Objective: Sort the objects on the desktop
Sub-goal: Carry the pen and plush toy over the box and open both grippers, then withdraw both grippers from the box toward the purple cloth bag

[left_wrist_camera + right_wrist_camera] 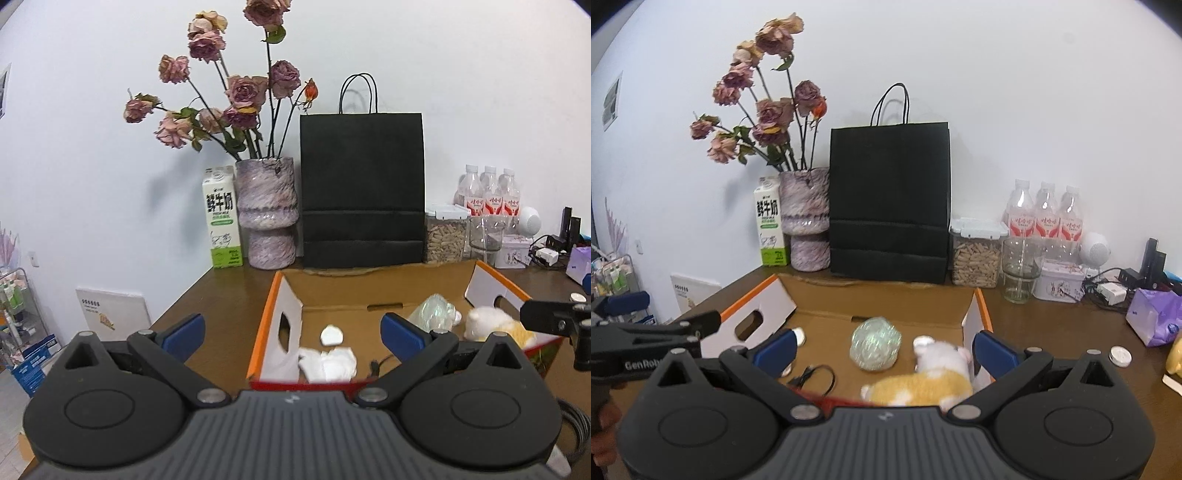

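An open cardboard box [332, 291] [886, 295] with orange-edged flaps sits on the brown desk. Inside lie crumpled white tissue [328, 363], a small white round piece [331, 335], a shiny clear ball [434, 312] [875, 343], a white-and-yellow plush toy [491, 326] [923, 380] and a black cable [812, 376]. My left gripper [293, 332] hovers open over the box's near left part, nothing between its blue fingers. My right gripper [884, 349] is open above the plush toy and holds nothing.
Along the wall stand a milk carton [223, 218], a vase of dried roses [267, 214], a black paper bag [362, 188], a snack jar [977, 253], a glass [1021, 269] and water bottles [1045, 214]. On the desk at right lie a purple tissue pack [1154, 317] and a white cap [1120, 356].
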A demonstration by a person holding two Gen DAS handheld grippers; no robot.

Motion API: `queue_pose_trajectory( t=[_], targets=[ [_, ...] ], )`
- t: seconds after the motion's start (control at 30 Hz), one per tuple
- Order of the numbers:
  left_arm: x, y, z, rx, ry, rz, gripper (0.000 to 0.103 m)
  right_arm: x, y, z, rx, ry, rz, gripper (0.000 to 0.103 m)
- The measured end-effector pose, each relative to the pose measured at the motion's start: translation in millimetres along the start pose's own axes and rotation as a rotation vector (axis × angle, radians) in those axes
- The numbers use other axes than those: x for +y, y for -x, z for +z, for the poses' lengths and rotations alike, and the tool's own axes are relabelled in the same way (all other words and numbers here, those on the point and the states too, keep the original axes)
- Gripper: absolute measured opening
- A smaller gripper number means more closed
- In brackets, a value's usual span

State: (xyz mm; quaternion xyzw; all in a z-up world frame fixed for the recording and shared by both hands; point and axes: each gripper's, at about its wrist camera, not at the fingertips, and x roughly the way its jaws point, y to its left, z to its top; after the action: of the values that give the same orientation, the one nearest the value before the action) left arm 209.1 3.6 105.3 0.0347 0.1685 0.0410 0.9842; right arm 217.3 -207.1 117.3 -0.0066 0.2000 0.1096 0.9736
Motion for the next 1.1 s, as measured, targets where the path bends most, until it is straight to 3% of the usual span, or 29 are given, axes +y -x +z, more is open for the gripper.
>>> queue_pose_trajectory(
  t=[0.7,1.1],
  targets=[
    [13,96,-89,0.098,-0.04,-0.026,0.103,28,78,-106,0.169,0.026,0.029,0.103],
    [19,119,-128,0.136,-0.022,-0.084,0.103,47,105,-149,0.208,0.009,0.051,0.103]
  ],
)
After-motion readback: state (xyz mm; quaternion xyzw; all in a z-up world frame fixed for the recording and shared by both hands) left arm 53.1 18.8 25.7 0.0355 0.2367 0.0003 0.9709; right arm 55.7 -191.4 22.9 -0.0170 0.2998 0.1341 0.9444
